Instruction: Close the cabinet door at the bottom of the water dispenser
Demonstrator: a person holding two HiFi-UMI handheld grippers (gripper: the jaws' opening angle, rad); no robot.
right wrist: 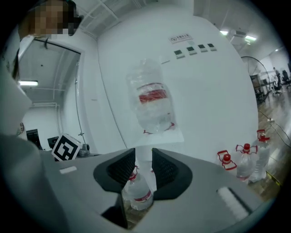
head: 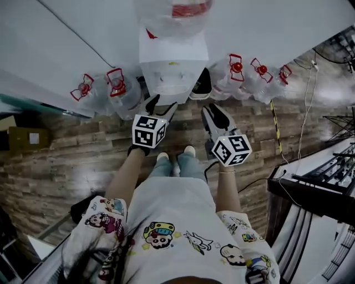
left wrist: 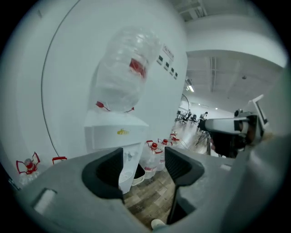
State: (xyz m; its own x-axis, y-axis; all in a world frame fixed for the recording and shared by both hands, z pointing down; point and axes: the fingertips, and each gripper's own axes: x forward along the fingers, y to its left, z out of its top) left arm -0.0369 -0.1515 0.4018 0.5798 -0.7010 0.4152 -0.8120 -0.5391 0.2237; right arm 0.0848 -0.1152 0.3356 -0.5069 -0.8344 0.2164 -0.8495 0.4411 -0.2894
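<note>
The white water dispenser (head: 173, 72) stands against the wall with a clear upturned bottle (head: 175, 14) on top. From above, its lower front is hidden. A dark, white-edged piece (head: 202, 84) sticks out at its lower right; I cannot tell whether that is the cabinet door. My left gripper (head: 161, 105) hangs in the air just in front of the dispenser, jaws apart and empty. My right gripper (head: 213, 113) is level with it to the right, jaws narrower and also empty. The left gripper view (left wrist: 143, 159) frames the dispenser's lower body (left wrist: 125, 170). The right gripper view (right wrist: 143, 166) frames a floor bottle (right wrist: 136, 193).
Water bottles with red handles line the wall left (head: 119, 89) and right (head: 244, 75) of the dispenser. Cables (head: 304, 111) and a black stand (head: 310, 194) are at the right. A cardboard box (head: 28, 138) lies at the left. My shoes (head: 175, 155) stand on the wood-pattern floor.
</note>
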